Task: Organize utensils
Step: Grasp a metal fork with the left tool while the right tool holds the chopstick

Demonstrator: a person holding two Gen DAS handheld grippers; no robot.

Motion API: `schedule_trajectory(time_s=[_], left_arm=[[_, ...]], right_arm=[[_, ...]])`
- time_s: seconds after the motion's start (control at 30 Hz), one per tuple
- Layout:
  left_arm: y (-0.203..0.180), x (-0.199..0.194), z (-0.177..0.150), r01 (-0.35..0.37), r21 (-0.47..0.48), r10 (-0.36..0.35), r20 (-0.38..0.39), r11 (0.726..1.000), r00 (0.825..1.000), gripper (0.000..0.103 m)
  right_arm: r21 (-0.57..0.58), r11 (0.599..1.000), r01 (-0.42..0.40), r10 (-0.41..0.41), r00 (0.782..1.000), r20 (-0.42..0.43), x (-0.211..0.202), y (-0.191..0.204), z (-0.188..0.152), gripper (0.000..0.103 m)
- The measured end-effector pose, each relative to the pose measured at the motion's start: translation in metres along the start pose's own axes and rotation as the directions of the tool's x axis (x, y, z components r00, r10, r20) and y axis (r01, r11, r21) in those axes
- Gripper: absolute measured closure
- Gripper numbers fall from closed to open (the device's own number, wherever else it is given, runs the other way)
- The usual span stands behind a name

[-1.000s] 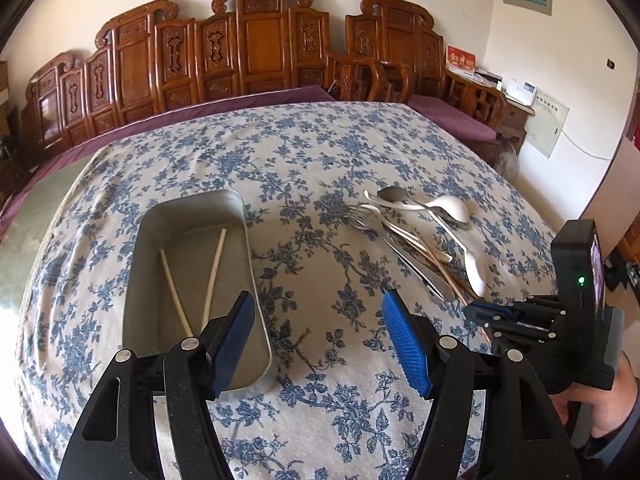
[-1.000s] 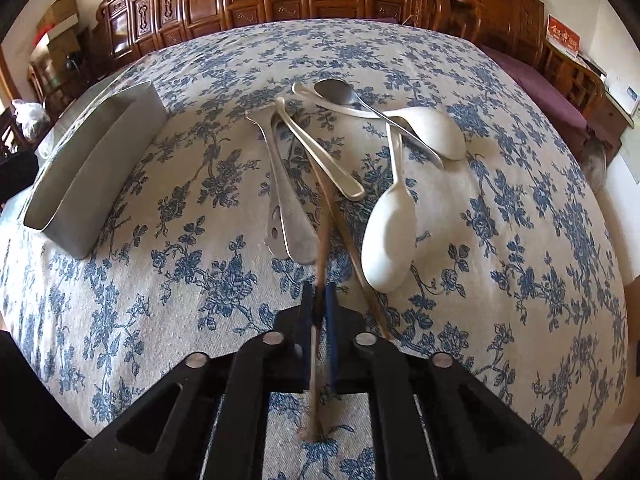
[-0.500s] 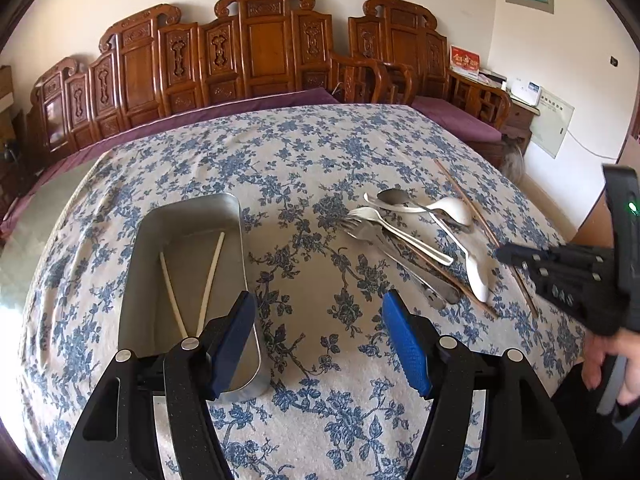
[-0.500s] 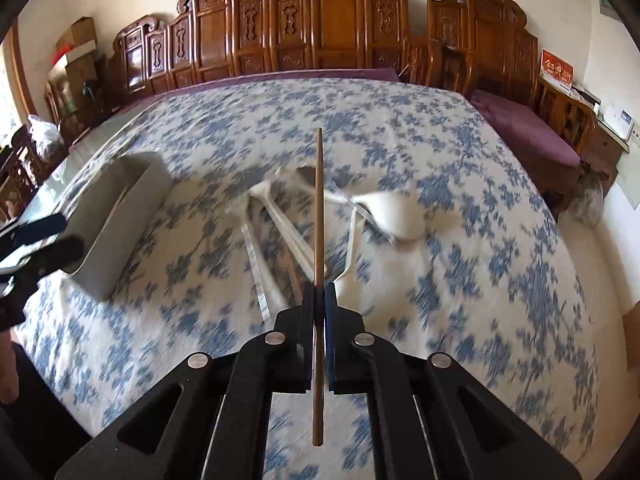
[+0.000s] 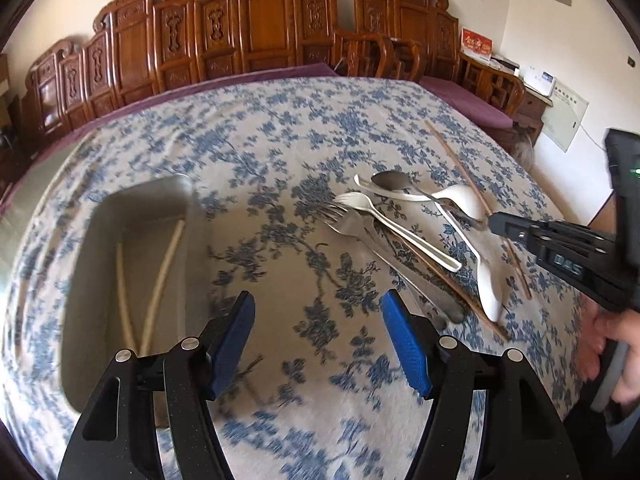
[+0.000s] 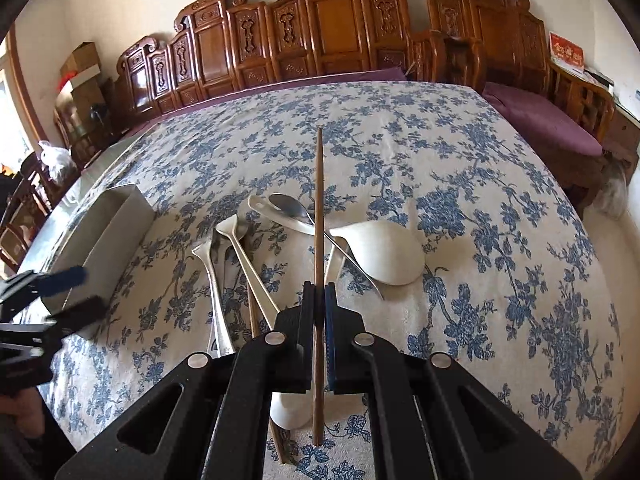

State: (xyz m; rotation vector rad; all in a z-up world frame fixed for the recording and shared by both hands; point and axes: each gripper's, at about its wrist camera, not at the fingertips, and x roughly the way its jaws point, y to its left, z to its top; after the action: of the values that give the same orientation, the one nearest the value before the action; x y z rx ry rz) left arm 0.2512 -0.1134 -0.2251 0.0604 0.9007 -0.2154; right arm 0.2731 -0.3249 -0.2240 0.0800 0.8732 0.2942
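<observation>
My right gripper [image 6: 319,300] is clamped tight on a brown chopstick [image 6: 319,200], jaws pressed together around it, the stick running straight up the middle of the right wrist view with its far tip over the floral tablecloth [image 6: 480,200]. From the left wrist view I get the side angle instead: the stick slants up and away from the gripper's nose, lifted clear of the pile. My left gripper [image 5: 318,334] stands wide open with nothing between its blue pads [image 5: 404,340], hanging over bare cloth between the metal tray [image 5: 192,216] and the utensil pile [image 5: 400,232]. Only the left view looks down into the tray, where two pale chopsticks [image 5: 160,276] lie crossed at the near end; the right view shows just its outer wall. The pile sits mid-table: white spoons [image 6: 384,252], a metal spoon [image 6: 290,205], forks [image 5: 344,216] and a second brown chopstick [image 5: 452,284] lying among them. At the left view's right edge, a hand [image 5: 616,340] grips the right tool's handle.
</observation>
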Motion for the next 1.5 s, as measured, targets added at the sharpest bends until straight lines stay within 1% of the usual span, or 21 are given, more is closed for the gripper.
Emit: schedule_trajectory(time_s=[0.13,0.27,0.33,0.37,0.43,0.47,0.63,0.7,0.77,0.8,1.07,1.23,1.4,1.5], left_arm=[[-0.007,0.021,0.009,0.006,-0.011,-0.006,-0.014,1.000,1.000,0.040],[-0.015,0.042,0.019,0.028,-0.029,-0.029,-0.038,0.999,0.999,0.040],[-0.019,0.053,0.024,0.042,-0.042,-0.044,-0.048,0.998,0.998,0.048],[-0.020,0.058,0.026,0.053,-0.052,-0.056,-0.053,0.997,0.997,0.049],[-0.022,0.064,0.029,0.078,-0.075,-0.083,-0.060,0.994,0.995,0.056],[-0.022,0.068,0.030,0.088,-0.087,-0.093,-0.065,0.992,0.993,0.057],[-0.025,0.085,0.033,0.115,-0.128,-0.128,-0.099,0.985,0.987,0.070],[-0.027,0.087,0.034,0.102,-0.121,-0.113,-0.095,0.987,0.989,0.077],[-0.028,0.088,0.036,0.099,-0.126,-0.111,-0.092,0.987,0.990,0.079],[-0.027,0.088,0.036,0.103,-0.131,-0.115,-0.091,0.986,0.989,0.082],[-0.024,0.082,0.031,0.101,-0.147,-0.113,-0.077,0.984,0.991,0.090],[-0.023,0.073,0.030,0.101,-0.134,-0.109,-0.053,0.986,0.993,0.097],[-0.020,0.067,0.029,0.095,-0.122,-0.103,-0.056,0.988,0.993,0.101],[-0.019,0.062,0.026,0.086,-0.107,-0.092,-0.055,0.991,0.994,0.101]], right_arm=[[0.002,1.000,-0.014,0.014,1.000,0.001,0.002,-0.004,-0.001,0.097],[-0.001,1.000,0.007,-0.007,1.000,-0.025,0.011,-0.011,-0.004,0.097],[0.007,1.000,0.007,-0.007,0.999,-0.032,0.014,-0.015,-0.005,0.097],[0.012,1.000,0.005,-0.005,0.999,-0.037,0.016,-0.017,-0.005,0.097],[0.020,1.000,0.004,-0.003,0.999,-0.042,0.017,-0.019,-0.005,0.097],[0.023,1.000,0.000,0.001,0.999,-0.042,0.018,-0.019,-0.005,0.097],[0.015,1.000,-0.009,0.009,0.999,-0.040,0.018,-0.017,-0.004,0.097],[0.013,1.000,-0.011,0.011,0.999,-0.040,0.018,-0.016,-0.004,0.097],[0.014,1.000,-0.015,0.016,0.999,-0.041,0.019,-0.015,-0.004,0.097],[0.013,1.000,-0.016,0.017,0.999,-0.041,0.019,-0.015,-0.004,0.097],[0.009,1.000,-0.024,0.024,0.999,-0.036,0.018,-0.013,-0.003,0.097],[0.002,1.000,-0.025,0.025,0.999,-0.036,0.019,-0.011,-0.003,0.097],[-0.005,1.000,-0.029,0.029,0.999,-0.033,0.017,-0.008,-0.002,0.097],[-0.020,0.999,-0.041,0.041,0.999,-0.029,0.016,-0.001,0.000,0.097]])
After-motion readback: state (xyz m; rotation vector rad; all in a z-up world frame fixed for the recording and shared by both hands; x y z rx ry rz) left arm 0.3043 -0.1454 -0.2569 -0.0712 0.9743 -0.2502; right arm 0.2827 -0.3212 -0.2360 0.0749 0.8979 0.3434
